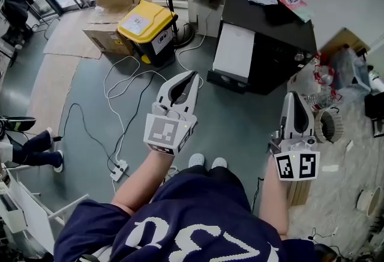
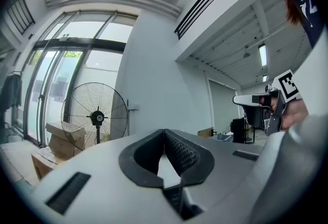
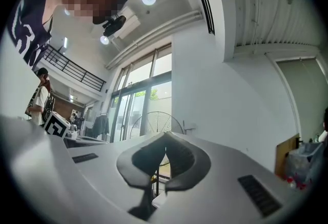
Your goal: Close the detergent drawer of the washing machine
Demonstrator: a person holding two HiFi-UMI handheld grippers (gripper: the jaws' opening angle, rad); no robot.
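Observation:
A black boxy machine (image 1: 270, 27) with a white front panel (image 1: 234, 51) stands on the floor ahead of me; I cannot make out a detergent drawer on it. My left gripper (image 1: 193, 78) is held in the air over the grey floor, its jaws shut with nothing between them. My right gripper (image 1: 294, 96) hovers further right, near the machine's front corner, also shut and empty. In the left gripper view the left gripper (image 2: 164, 131) points at a white wall and a standing fan (image 2: 96, 115). In the right gripper view the right gripper (image 3: 165, 136) faces tall windows.
A yellow-lidded bin (image 1: 147, 24) and cardboard boxes (image 1: 108, 39) sit beside the fan's base (image 1: 180, 36). White cables and a power strip (image 1: 120, 168) trail across the floor at left. Bags and clutter (image 1: 327, 84) pile up at right. My shoes (image 1: 207, 162) show below.

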